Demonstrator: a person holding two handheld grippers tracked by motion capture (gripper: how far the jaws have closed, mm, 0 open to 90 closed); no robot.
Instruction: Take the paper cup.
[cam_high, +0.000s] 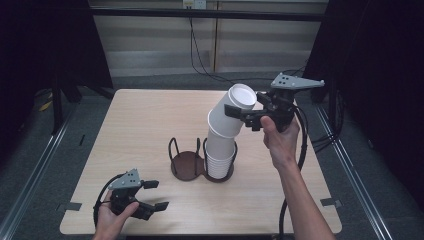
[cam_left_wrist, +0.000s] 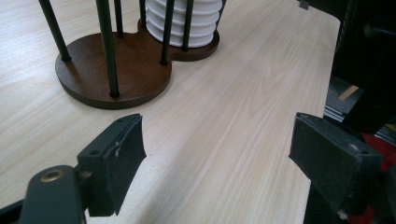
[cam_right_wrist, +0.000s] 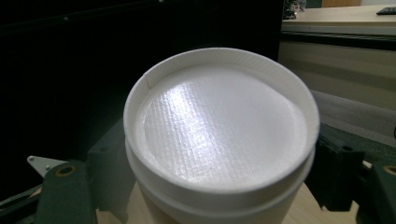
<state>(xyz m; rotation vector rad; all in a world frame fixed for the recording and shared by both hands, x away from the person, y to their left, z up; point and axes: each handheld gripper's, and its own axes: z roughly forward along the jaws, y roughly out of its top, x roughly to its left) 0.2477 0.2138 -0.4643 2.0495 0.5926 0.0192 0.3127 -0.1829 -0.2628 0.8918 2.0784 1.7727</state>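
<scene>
**Top cup tilting off the stack**

Nearest me, my left gripper (cam_high: 150, 195) rests low at the front left of the table (cam_high: 150, 115), jaws apart with nothing between them; in the left gripper view bare wood lies between its pads (cam_left_wrist: 116, 154). It sits close to the front edge, so I have little room to pull it back.

Next out, the holder (cam_high: 192, 165) stands mid-table: its left ring is empty, its right ring carries the stack (cam_high: 220, 155) of upturned white cups.

Beyond and above that, my right gripper (cam_high: 245, 116) is clamped on the top cup (cam_high: 232, 107), one jaw on each side of its wall, as the right gripper view shows with the cup's base (cam_right_wrist: 219, 126) facing the camera. The cup leans right, and its lower end seems not to have left the cup beneath.

I judge the step to be separating that top cup. The next move calls for a lift along the tilt until the rim comes free, without dragging the second cup up. There is open table right of the holder and across the back.
</scene>
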